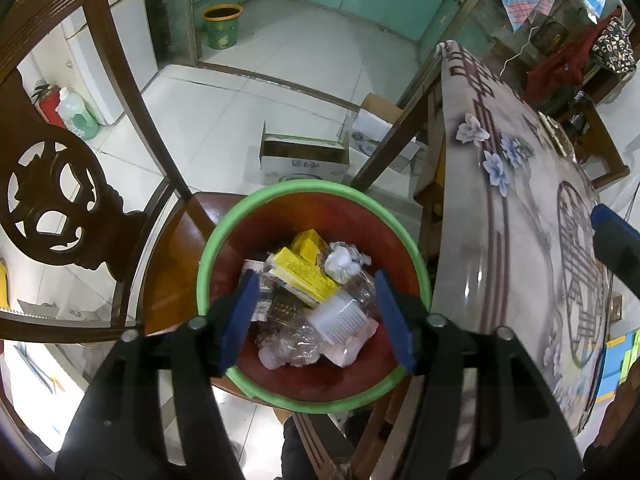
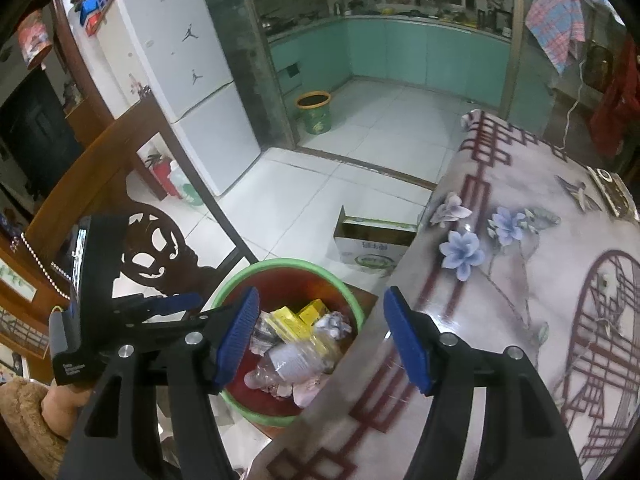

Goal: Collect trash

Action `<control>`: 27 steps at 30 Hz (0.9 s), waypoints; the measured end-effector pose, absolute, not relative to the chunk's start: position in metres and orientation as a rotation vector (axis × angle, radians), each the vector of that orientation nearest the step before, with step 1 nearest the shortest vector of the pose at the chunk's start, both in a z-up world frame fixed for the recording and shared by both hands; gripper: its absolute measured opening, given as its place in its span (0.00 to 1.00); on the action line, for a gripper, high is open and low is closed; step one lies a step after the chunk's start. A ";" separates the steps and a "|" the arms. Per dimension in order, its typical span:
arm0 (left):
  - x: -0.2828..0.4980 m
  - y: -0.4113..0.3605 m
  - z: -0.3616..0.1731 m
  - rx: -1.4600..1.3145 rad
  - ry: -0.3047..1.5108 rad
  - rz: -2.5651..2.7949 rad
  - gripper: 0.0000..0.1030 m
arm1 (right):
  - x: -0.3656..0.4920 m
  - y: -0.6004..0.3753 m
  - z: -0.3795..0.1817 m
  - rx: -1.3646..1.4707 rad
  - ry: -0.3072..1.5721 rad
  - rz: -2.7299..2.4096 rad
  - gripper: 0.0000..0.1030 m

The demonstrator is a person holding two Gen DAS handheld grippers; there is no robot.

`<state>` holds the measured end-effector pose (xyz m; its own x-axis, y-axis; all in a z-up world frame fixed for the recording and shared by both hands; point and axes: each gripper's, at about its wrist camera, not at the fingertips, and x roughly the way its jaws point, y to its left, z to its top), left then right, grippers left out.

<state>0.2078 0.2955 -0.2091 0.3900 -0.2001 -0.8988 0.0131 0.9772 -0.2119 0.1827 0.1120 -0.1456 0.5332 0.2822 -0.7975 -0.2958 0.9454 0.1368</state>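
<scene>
Both grippers, left [image 1: 316,316] and right [image 2: 320,340], gape empty above the bin [image 1: 224,240] of trash [image 1: 312,292] beside the table [image 2: 520,280].

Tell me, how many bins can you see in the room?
2. One red bin with a green rim sits on the wooden chair beside the table, full of trash. One green bin with an orange rim stands on the kitchen floor, far back. Others may be hidden.
</scene>
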 end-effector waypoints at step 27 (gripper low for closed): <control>0.121 0.204 -0.096 -0.183 0.819 -0.149 0.94 | 0.087 -0.032 -0.080 0.041 0.706 0.200 0.93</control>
